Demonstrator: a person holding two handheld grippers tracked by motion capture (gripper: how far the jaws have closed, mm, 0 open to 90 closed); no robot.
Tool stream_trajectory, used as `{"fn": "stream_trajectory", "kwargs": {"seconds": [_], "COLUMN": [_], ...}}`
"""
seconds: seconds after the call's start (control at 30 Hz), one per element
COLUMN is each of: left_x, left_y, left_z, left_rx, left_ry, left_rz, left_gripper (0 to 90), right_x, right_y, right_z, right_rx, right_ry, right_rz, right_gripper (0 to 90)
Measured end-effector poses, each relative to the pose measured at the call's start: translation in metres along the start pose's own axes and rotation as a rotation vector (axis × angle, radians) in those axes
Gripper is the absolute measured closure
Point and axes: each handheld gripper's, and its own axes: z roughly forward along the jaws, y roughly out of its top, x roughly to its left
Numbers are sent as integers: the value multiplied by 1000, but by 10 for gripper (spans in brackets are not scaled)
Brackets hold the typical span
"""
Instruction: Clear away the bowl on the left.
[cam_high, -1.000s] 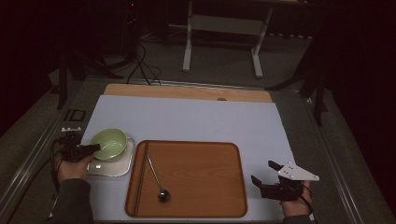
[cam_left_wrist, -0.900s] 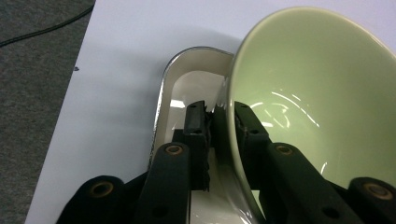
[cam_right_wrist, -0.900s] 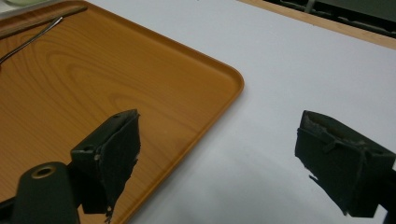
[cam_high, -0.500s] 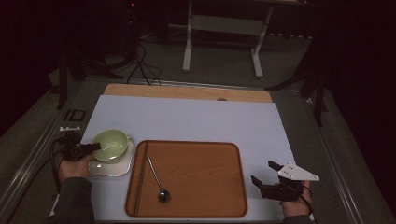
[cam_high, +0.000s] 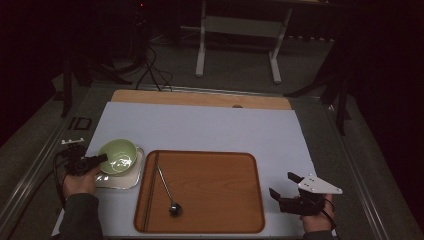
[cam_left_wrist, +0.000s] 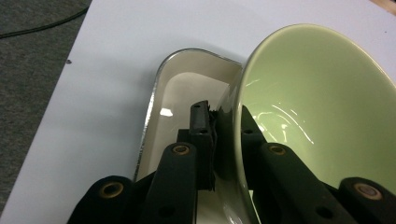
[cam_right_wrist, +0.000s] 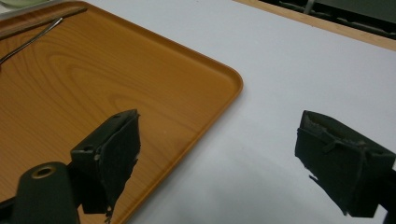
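A pale green bowl rests tilted on a white square dish at the table's left. My left gripper is shut on the bowl's near rim. In the left gripper view the gripper has one jaw outside the bowl and one inside it, above the dish. My right gripper stands open, with nothing in it, over the white tabletop right of the wooden tray. In the right gripper view the gripper spans the tray's corner.
On the tray lie a metal ladle and a pair of dark chopsticks along its left side. The ladle's handle shows in the right gripper view. A wooden strip edges the table's far side.
The left hand has edged slightly to the right with the bowl's rim in its gripper. The right gripper has not moved.
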Motion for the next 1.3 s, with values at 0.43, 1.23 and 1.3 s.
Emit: {"fn": "stream_trajectory", "kwargs": {"seconds": [0.43,1.23,1.3], "left_x": [-1,-30,-33], "left_y": [2,9,9], "left_z": [-9,-31,-31], "left_rx": [-45,-84,-80], "left_ry": [-94,-148,-154], "left_rz": [-44,31,43], "left_gripper": [826,823,823], "right_x": [0,-1,-2], "right_y": [0,0,0], "right_z": [0,0,0], "right_rx": [3,4,4], "right_ry": [1,1,0], "right_rz": [-5,-5,-5], "right_gripper": [134,134,134]}}
